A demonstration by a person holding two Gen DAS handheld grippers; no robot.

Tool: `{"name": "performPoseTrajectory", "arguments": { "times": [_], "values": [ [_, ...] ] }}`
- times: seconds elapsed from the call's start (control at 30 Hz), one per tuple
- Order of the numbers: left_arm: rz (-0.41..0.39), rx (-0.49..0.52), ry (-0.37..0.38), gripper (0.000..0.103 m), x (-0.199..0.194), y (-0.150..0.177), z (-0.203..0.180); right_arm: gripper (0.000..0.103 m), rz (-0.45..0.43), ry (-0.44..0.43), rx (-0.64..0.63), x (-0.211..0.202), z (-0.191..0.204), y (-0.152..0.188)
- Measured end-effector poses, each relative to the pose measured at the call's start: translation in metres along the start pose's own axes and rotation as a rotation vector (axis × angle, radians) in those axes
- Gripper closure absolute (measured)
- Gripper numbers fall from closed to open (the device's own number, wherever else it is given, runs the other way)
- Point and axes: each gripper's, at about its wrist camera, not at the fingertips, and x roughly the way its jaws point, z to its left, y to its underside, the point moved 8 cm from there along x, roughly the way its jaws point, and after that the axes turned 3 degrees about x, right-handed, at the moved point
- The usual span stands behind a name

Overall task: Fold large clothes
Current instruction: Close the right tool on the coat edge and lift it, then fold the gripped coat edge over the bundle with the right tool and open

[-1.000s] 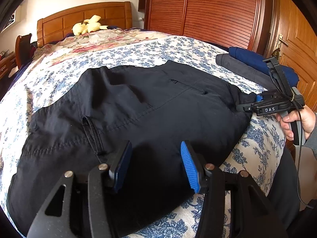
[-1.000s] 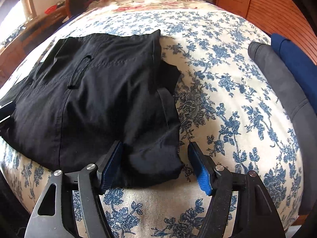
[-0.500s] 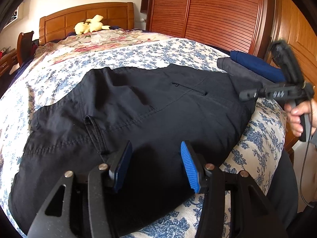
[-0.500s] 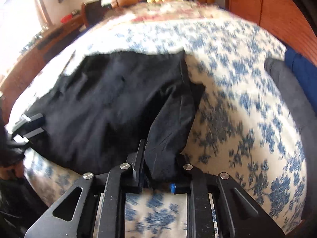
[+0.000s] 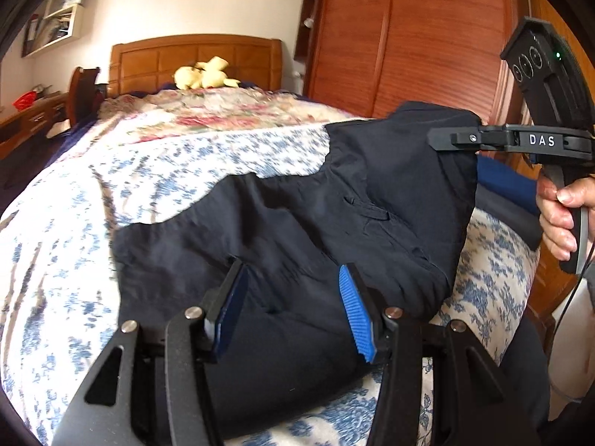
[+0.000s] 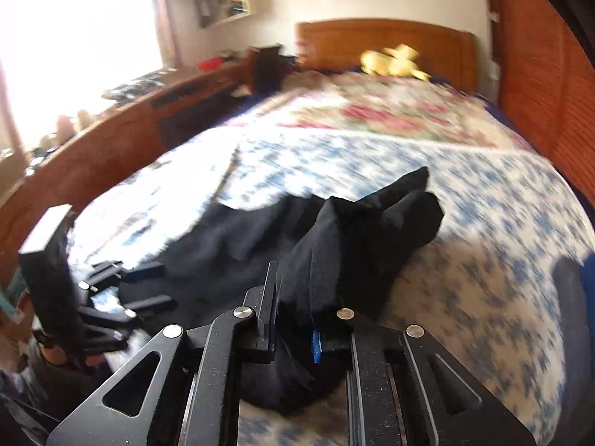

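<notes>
Black trousers (image 5: 297, 223) lie across the blue-flowered bedspread (image 5: 74, 223). My right gripper (image 6: 293, 319) is closing, its pads pressed on a bunched end of the trousers (image 6: 353, 241). In the left wrist view that gripper (image 5: 438, 139) holds this end lifted off the bed at the right, with the cloth hanging from it. My left gripper (image 5: 293, 308) stands open low over the near part of the trousers, blue pads apart and not pressing the cloth. It shows at the far left of the right wrist view, left gripper (image 6: 145, 284) by the trousers' other end.
Folded grey and blue clothes (image 5: 502, 189) lie at the bed's right edge. A yellow plush toy (image 5: 204, 76) sits by the wooden headboard (image 5: 193, 55). A wardrobe (image 5: 409, 37) stands at the right, a cluttered desk (image 6: 111, 141) at the left. A person's hand (image 5: 557, 215) holds the right gripper.
My right gripper has shut on the trousers' right end and lifted it up off the bed. The left gripper has risen a little and stayed open.
</notes>
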Motion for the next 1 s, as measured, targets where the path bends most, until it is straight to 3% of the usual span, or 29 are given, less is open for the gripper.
{"name": "performPoseTrajectory", "arguments": {
  "times": [0.2, 0.4, 0.5, 0.63, 0.77, 1.0],
  "values": [
    [-0.037, -0.026, -0.068, 0.053, -0.025, 0.001, 0.03, 0.093, 0.01, -0.139, -0.045, 0.033, 0.063, -0.01],
    [-0.054, -0.109, -0.117, 0.053, -0.038, 0.012, 0.072, 0.092, 0.098, -0.182, -0.052, 0.072, 0.088, 0.022],
    [-0.049, -0.137, -0.134, 0.053, -0.038, 0.018, 0.086, 0.089, 0.144, -0.16, -0.069, 0.084, 0.087, 0.041],
    [-0.049, -0.148, -0.145, 0.053, -0.038, 0.022, 0.094, 0.075, 0.177, -0.124, -0.087, 0.083, 0.085, 0.055],
    [-0.05, -0.136, -0.139, 0.053, -0.036, 0.022, 0.09, 0.06, 0.13, -0.119, -0.078, 0.058, 0.082, 0.052],
    [-0.067, -0.109, -0.072, 0.053, -0.032, 0.011, 0.06, 0.058, 0.057, -0.051, -0.04, 0.019, 0.048, 0.04]
  ]
}}
